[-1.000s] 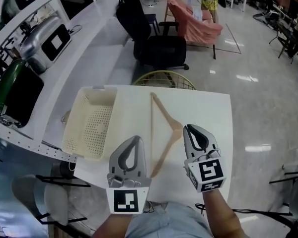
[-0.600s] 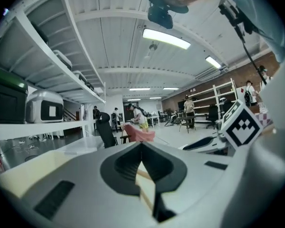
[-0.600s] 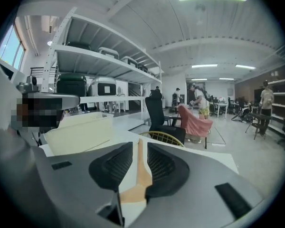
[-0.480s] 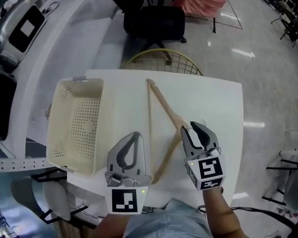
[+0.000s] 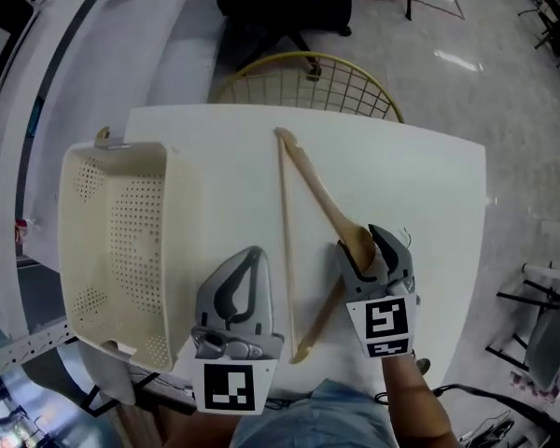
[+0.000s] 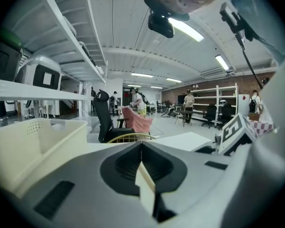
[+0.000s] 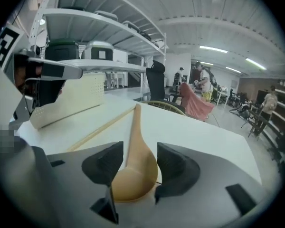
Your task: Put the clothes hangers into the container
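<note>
The left gripper [image 6: 141,151] has its jaws closed together with nothing between them, pointing low across a white table [image 6: 180,139]. A cream perforated basket [image 6: 33,137] sits on the table to the left, beneath white shelves [image 6: 61,37]. Beyond the table's far edge are a yellow wire rim [image 6: 128,137], a black chair [image 6: 102,120] and a pink cloth [image 6: 135,120], with people [image 6: 188,101] standing far back.

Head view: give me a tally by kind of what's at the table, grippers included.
Wooden clothes hanger: 1
Cream perforated container: 1
Grippers: 2 (left gripper, jaws together; right gripper, jaws opening with the hanger's middle between them)
Total: 4
</note>
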`<action>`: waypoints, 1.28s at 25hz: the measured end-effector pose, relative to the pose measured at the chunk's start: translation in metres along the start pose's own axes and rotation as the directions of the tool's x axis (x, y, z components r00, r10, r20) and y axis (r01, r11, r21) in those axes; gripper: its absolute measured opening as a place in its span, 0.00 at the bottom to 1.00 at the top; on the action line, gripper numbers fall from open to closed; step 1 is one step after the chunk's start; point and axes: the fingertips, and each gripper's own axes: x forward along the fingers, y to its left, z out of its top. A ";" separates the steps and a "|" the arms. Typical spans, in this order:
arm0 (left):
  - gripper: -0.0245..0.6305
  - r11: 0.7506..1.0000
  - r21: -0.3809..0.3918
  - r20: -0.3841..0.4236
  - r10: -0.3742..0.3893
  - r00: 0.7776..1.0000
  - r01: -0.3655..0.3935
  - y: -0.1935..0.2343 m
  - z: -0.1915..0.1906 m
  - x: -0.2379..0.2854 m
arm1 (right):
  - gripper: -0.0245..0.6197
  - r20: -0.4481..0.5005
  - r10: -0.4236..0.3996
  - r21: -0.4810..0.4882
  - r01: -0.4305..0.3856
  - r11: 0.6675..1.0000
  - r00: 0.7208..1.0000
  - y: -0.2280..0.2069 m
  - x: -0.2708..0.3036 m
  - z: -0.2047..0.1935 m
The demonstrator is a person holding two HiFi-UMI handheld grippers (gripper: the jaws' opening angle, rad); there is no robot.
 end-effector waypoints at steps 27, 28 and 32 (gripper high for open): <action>0.06 1.000 -0.022 -0.004 -0.006 1.000 0.006 0.001 -0.004 0.004 | 0.36 -0.022 -0.013 0.077 0.014 0.997 1.000 -0.020 -0.005 0.018; 0.05 1.000 -0.017 0.006 -0.003 1.000 0.003 0.000 0.000 0.000 | 0.36 -0.009 -0.020 0.075 0.021 0.997 1.000 -0.021 -0.010 0.022; 0.06 1.000 -0.003 0.037 0.011 0.999 -0.011 -0.007 0.015 -0.019 | 0.36 0.049 -0.038 0.068 0.035 0.997 0.998 -0.023 -0.034 0.040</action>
